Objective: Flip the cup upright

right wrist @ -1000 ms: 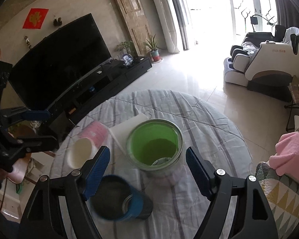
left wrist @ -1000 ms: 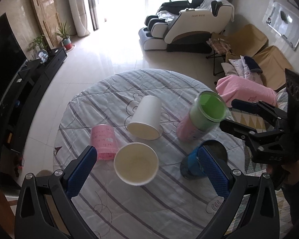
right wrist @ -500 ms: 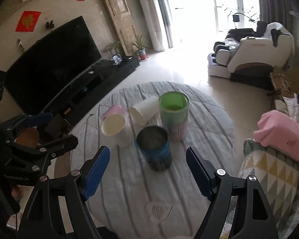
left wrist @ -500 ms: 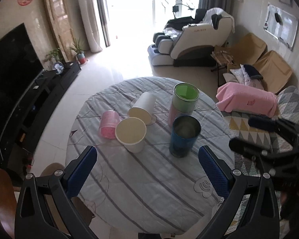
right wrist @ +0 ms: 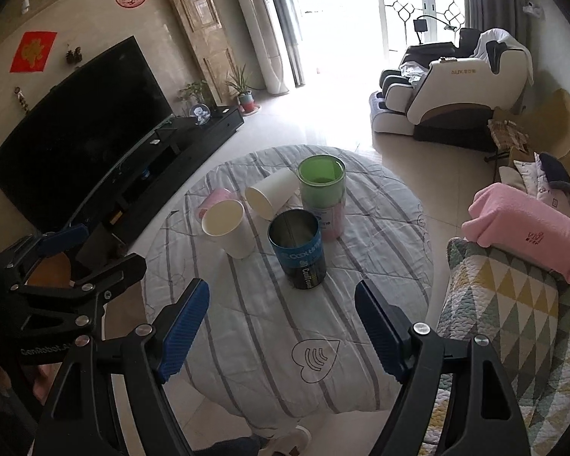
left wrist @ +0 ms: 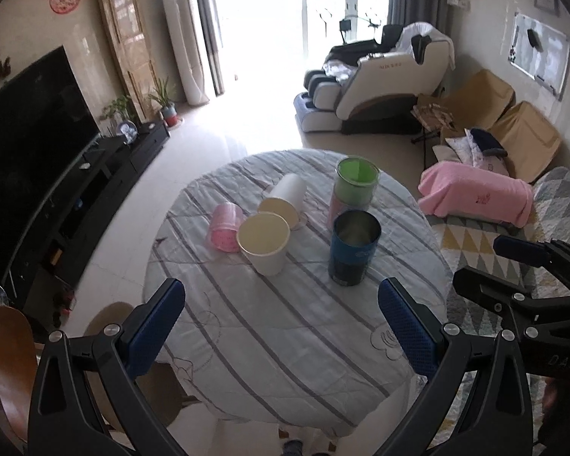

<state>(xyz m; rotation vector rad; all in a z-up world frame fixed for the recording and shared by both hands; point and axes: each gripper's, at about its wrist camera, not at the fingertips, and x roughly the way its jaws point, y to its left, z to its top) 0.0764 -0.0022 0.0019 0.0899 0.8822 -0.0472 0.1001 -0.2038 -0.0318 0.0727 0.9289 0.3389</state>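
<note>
On the round table [left wrist: 285, 334] a white paper cup [left wrist: 264, 243] stands upright, and a blue tin cup [left wrist: 353, 247] stands upright to its right. Behind them a second white cup [left wrist: 285, 199] lies on its side, a pink cup [left wrist: 226, 226] lies on its side at the left, and a tall green-rimmed can [left wrist: 355, 186] stands upright. The same cups show in the right wrist view: white upright [right wrist: 228, 230], blue [right wrist: 298, 249], lying white [right wrist: 271, 195], pink [right wrist: 212, 199], green can [right wrist: 323, 193]. My left gripper [left wrist: 281, 319] and right gripper [right wrist: 281, 319] are both open, empty, held back above the table's near edge.
A sofa with a pink towel [left wrist: 475, 197] and a patterned quilt [right wrist: 505, 304] stands right of the table. A black TV cabinet [right wrist: 163, 159] runs along the left wall. A massage chair [left wrist: 380, 87] stands at the back. A wooden chair [left wrist: 7, 361] is at the near left.
Both grippers have pulled back and up, away from the cups; the whole table now shows. The blue cup, lying tilted a second ago, now stands upright.
</note>
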